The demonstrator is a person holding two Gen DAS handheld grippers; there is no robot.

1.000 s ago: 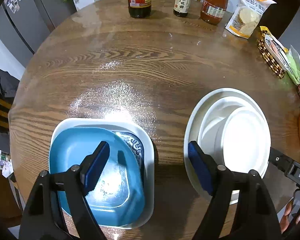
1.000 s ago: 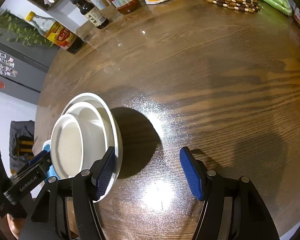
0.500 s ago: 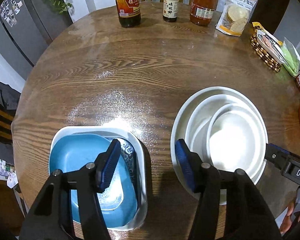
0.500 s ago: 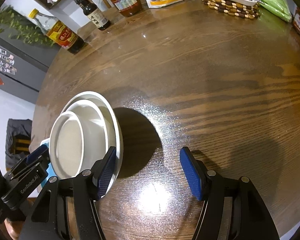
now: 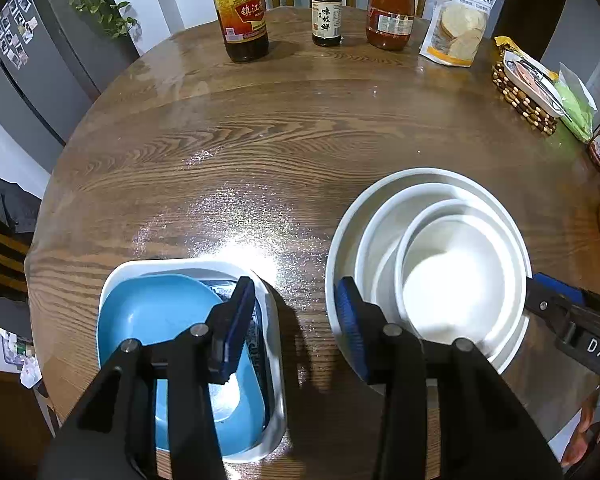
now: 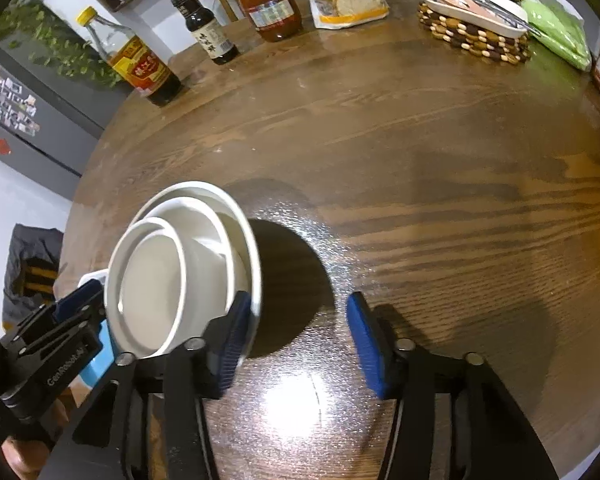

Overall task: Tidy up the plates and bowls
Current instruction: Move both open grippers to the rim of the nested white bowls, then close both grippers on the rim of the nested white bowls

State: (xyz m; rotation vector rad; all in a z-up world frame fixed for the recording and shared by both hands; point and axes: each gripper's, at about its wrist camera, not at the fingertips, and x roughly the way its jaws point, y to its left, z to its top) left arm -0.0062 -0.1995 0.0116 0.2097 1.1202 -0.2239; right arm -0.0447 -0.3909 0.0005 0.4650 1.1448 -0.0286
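A white square dish at the table's near left holds a blue square plate and a blue-patterned dish. To its right stands a round white stack: a large plate, a middle bowl and a small bowl. My left gripper hovers over the gap between the two stacks with its jaws closing on nothing. My right gripper hangs just right of the round stack. Its jaws are closing too, over bare wood, and the left pad overlaps the plate's rim.
Three bottles and a bag of flour line the far edge of the round wooden table. A beaded trivet with a dish and a green bag sit at the right. A grey fridge stands left.
Both grippers' jaws have narrowed. Both views now take in more of the far table edge and the bottles. Neither dish stack has moved.
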